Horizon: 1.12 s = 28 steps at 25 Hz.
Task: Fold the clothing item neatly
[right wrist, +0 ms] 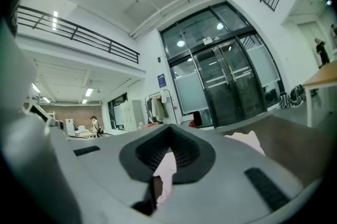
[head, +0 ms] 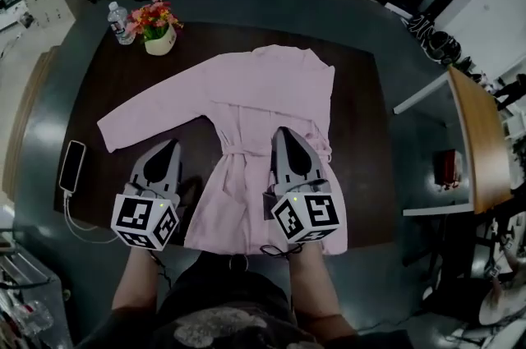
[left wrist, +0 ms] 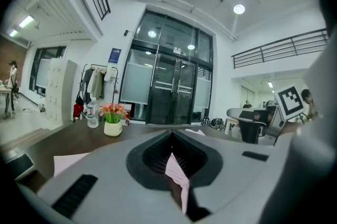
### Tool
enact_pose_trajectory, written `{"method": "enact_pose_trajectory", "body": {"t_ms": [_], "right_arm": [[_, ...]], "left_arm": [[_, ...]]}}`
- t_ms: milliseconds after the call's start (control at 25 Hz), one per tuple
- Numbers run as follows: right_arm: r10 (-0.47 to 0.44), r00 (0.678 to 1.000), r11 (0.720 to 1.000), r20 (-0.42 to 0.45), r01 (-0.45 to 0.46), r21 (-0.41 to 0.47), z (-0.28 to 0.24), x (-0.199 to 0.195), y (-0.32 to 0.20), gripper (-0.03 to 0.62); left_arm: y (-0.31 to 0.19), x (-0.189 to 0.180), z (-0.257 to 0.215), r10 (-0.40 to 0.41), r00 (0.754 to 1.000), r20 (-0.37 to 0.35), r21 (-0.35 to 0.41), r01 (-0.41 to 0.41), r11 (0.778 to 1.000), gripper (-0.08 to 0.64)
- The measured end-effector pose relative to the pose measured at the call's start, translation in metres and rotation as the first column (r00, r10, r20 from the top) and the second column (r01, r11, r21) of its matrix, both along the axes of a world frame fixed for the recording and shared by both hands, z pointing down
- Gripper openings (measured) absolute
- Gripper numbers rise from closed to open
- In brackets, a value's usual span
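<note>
Pink robe (head: 263,93) soft, light, limp on counter (head: 115,84); take by edges; left claw (head: 171,145), right claw (head: 283,134) each pinched shut on it

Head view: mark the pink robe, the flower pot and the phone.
pink robe (head: 271,101), head view, chest panel.
flower pot (head: 159,42), head view, pot's front wall.
phone (head: 72,166), head view, middle of screen.

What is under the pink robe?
The pink robe lies spread flat on the dark table, whose top shows around it. No bulge suggests anything beneath, but the surface under the fabric is covered and cannot be checked.
</note>
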State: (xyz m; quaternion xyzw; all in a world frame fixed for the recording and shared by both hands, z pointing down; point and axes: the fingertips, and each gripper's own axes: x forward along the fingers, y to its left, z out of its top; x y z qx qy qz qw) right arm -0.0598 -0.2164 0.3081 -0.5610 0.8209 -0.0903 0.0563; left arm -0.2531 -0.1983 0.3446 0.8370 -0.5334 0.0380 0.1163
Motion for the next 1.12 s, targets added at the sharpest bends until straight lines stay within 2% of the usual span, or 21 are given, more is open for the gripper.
{"method": "enact_pose_trajectory", "body": {"t_ms": [120, 240, 320, 520, 640, 800, 1000, 1120], "right_arm": [[-0.075, 0.997, 0.997, -0.013, 0.076, 0.033, -0.007, -0.017, 0.045, -0.009], [-0.146, 0.989, 0.989, -0.012, 0.147, 0.025, -0.004, -0.041, 0.078, -0.009], [-0.19, 0.982, 0.982, 0.004, 0.19, 0.012, -0.003, -0.061, 0.095, -0.009], [-0.29, 0.955, 0.957, -0.062, 0.29, 0.004, 0.001, -0.12, 0.124, -0.009], [-0.329, 0.938, 0.944, -0.112, 0.33, -0.012, 0.01, -0.16, 0.124, -0.009], [-0.329, 0.926, 0.944, -0.185, 0.328, -0.037, 0.026, -0.219, 0.107, -0.009], [-0.33, 0.906, 0.94, -0.267, 0.289, -0.182, 0.076, -0.306, 0.074, -0.009], [-0.33, 0.895, 0.936, -0.302, 0.269, -0.227, 0.104, -0.353, 0.055, -0.008]], "left_arm": [[0.048, 0.002, -0.009, -0.027, 1.0, 0.015, 0.01, 0.027, 1.0, 0.009], [0.084, -0.003, -0.012, -0.063, 0.998, 0.019, 0.006, 0.063, 0.998, 0.009], [0.102, -0.01, -0.014, -0.074, 0.997, 0.028, 0.003, 0.074, 0.997, 0.009], [0.129, -0.041, -0.011, -0.118, 0.993, 0.024, -0.004, 0.118, 0.993, 0.009], [0.129, -0.07, -0.013, -0.137, 0.991, 0.011, 0.011, 0.136, 0.991, 0.008], [0.117, -0.126, -0.009, -0.141, 0.99, 0.017, 0.018, 0.141, 0.99, 0.009], [0.088, -0.208, 0.009, -0.15, 0.988, 0.023, -0.013, 0.15, 0.989, 0.009], [0.071, -0.247, 0.022, -0.136, 0.991, 0.016, -0.036, 0.136, 0.99, 0.009]]}}
